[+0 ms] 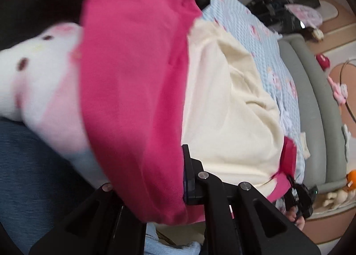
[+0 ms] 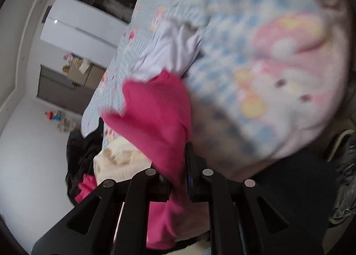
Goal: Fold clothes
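Note:
A bright pink garment [image 1: 133, 81] hangs between my left gripper's [image 1: 155, 179] jaws, which are shut on it, and it drapes over a cream garment [image 1: 227, 108] lying on the bed. My right gripper [image 2: 178, 179] is shut on another part of the same pink garment [image 2: 155, 117], held up above the bed. The right gripper also shows in the left wrist view [image 1: 300, 197], at the pink garment's far corner. The left finger of each gripper is hidden by cloth.
The bed has a blue checked sheet [image 1: 244, 30] with pink cartoon prints. A white garment [image 2: 169, 50], a cream garment [image 2: 120, 159] and a black one [image 2: 82, 154] lie on it. A cartoon pillow [image 2: 278, 81] is close by. A grey bed frame [image 1: 311, 99] edges the mattress.

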Action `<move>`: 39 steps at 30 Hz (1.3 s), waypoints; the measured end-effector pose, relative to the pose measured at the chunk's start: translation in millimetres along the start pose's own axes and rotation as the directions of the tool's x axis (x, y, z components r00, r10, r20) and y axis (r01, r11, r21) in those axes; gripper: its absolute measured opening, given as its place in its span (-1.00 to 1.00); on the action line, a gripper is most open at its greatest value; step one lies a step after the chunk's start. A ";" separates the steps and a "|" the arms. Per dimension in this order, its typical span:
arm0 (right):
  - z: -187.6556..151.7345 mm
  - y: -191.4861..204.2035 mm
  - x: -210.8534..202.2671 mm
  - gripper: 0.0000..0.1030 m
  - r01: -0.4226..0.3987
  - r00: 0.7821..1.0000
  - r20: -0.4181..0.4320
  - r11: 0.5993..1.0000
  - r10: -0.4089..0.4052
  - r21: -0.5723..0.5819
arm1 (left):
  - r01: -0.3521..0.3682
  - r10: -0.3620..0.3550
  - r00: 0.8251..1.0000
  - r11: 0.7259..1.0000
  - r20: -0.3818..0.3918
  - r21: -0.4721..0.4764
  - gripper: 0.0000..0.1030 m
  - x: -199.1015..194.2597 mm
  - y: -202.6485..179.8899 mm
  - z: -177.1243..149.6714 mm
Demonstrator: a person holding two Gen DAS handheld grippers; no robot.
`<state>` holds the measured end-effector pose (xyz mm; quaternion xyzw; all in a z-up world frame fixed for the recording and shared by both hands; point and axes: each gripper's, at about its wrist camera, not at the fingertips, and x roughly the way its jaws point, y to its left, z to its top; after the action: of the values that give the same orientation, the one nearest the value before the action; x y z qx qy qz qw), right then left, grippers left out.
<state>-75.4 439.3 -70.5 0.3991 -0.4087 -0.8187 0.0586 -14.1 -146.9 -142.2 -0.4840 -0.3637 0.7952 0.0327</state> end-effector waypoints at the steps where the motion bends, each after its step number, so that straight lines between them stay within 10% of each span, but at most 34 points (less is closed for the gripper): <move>1: -2.1 -1.0 -0.7 -0.58 -0.011 1.000 -0.021 1.000 0.011 0.006 | 0.011 -0.011 1.000 1.000 -0.004 -0.010 -0.81 0.8 2.8 -1.3; 9: -49.4 9.9 14.8 0.28 0.024 0.977 -0.208 0.992 -0.051 -0.127 | 0.086 -0.089 0.996 0.992 -0.029 -0.088 -0.32 7.6 22.8 -10.8; 12: -73.7 14.8 38.7 0.29 0.013 0.950 -0.305 0.988 -0.060 -0.155 | 0.078 -0.081 0.996 0.994 -0.029 -0.079 -0.27 10.6 22.5 -12.7; 16: -95.4 29.7 57.5 -0.86 -0.048 0.936 -0.351 0.979 -0.024 -0.196 | 0.131 -0.132 0.991 0.990 -0.011 -0.059 -0.92 2.2 16.6 -12.6; 19: -94.2 46.3 40.8 -0.94 -0.069 0.955 -0.296 0.961 -0.014 -0.269 | 0.164 -0.164 0.986 0.985 0.011 -0.048 -0.91 -13.0 12.7 -10.4; 25: -91.3 47.0 27.9 -0.89 -0.025 0.957 -0.283 0.959 -0.059 -0.284 | 0.119 -0.123 0.992 0.988 -0.027 -0.103 -0.80 -11.9 20.2 -25.9; 29: -92.2 20.5 42.9 -0.30 0.076 0.940 -0.312 0.976 -0.140 -0.206 | 0.172 -0.187 0.980 0.970 -0.075 -0.171 -0.07 2.6 30.1 -41.0; 39: -116.0 29.0 93.7 0.04 0.012 0.884 -0.441 0.951 -0.155 -0.310 | 0.145 -0.155 0.966 0.987 -0.205 -0.064 -0.11 35.8 2.5 -61.2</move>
<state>-63.9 308.5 -146.8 0.5856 -0.2371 -0.7545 0.1777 16.3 -100.8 -186.8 -0.5368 -0.4129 0.7261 0.1189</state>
